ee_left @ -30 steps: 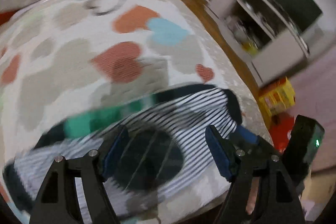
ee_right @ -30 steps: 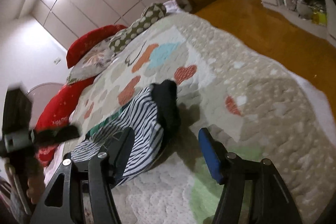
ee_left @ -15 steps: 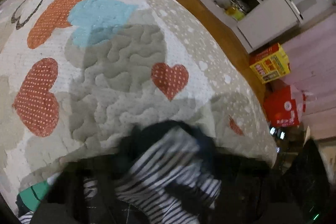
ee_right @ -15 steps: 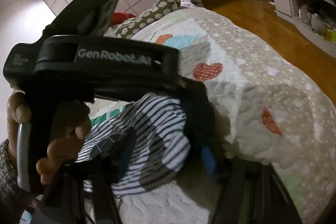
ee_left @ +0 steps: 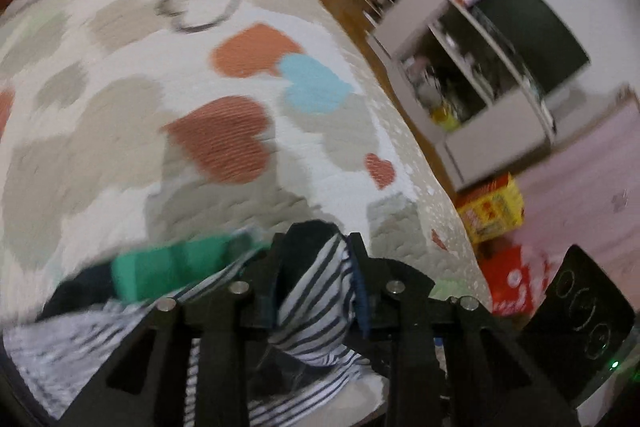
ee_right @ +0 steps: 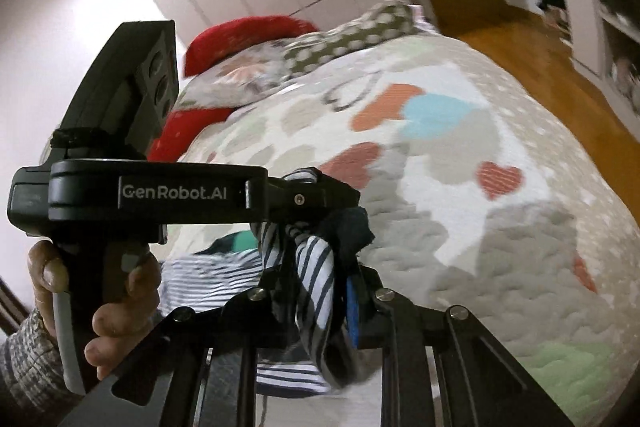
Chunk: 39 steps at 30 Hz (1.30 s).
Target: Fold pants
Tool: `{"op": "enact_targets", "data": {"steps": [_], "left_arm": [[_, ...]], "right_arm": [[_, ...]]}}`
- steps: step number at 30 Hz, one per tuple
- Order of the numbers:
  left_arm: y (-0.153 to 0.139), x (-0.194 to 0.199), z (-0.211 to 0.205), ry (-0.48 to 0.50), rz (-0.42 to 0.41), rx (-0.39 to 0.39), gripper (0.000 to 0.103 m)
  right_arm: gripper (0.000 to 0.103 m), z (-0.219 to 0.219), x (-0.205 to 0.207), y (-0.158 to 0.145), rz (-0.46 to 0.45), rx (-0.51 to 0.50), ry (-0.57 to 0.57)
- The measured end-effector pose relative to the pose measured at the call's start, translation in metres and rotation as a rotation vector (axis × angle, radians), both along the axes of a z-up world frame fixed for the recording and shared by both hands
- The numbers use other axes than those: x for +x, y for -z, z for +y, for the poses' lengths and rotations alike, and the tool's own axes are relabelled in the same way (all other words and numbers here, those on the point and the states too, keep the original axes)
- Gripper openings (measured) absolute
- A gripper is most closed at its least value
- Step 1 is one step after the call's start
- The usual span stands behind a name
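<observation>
The pants [ee_left: 316, 307] are white with dark stripes, a dark cuff and a green band [ee_left: 172, 263]. They lie bunched at the near edge of the bed. My left gripper [ee_left: 314, 267] is shut on a striped fold of them near the dark cuff. In the right wrist view my right gripper [ee_right: 320, 291] is shut on the same striped cloth [ee_right: 316, 279], lifted off the quilt. The left gripper [ee_right: 312, 199] crosses just above it, pinching the cloth close by.
The bed has a quilt with hearts [ee_left: 224, 131] and pillows [ee_right: 248, 39] at its head. A wooden floor [ee_right: 520, 27], a white shelf unit [ee_left: 480, 87] and yellow and red boxes [ee_left: 492, 211] lie to the right of the bed.
Both grippers were open over the pants a second ago. They have closed on the striped cloth near the cuff and raised it. The left gripper now sits close above the right one.
</observation>
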<state>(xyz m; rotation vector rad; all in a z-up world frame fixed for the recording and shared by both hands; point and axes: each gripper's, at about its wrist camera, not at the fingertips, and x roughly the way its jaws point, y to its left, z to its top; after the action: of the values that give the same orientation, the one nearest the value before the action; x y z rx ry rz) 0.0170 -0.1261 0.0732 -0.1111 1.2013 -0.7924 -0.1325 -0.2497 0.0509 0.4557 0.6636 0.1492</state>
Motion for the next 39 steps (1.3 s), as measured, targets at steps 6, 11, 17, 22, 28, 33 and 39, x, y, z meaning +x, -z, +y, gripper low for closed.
{"op": "enact_targets", "data": {"steps": [6,11,17,22,28,33,39], "left_arm": [[0.004,-0.024,0.107,-0.290,-0.010,-0.044,0.062],[0.004,-0.061,0.183,-0.482,-0.042,-0.037,0.071],[0.022,-0.092,0.224,-0.567,-0.036,0.015,0.071],[0.018,-0.107,0.239,-0.569,-0.053,0.001,0.071],[0.016,-0.121,0.270,-0.638,-0.072,0.016,0.071],[0.019,-0.128,0.298,-0.691,-0.061,-0.005,0.071],[0.027,-0.130,0.320,-0.737,-0.050,-0.031,0.071]], "right_arm": [[0.049,0.065,0.011,0.013,0.028,0.007,-0.173],[0.050,0.111,0.002,0.020,0.063,-0.071,-0.331],[0.050,0.082,-0.016,-0.012,0.019,-0.102,-0.219],[0.028,0.058,0.007,-0.011,0.124,-0.134,-0.061],[0.026,0.094,0.052,0.020,0.217,-0.166,-0.119],[0.028,0.112,0.068,0.043,0.278,-0.205,-0.145],[0.028,0.114,0.040,-0.001,0.171,-0.240,-0.135]]}}
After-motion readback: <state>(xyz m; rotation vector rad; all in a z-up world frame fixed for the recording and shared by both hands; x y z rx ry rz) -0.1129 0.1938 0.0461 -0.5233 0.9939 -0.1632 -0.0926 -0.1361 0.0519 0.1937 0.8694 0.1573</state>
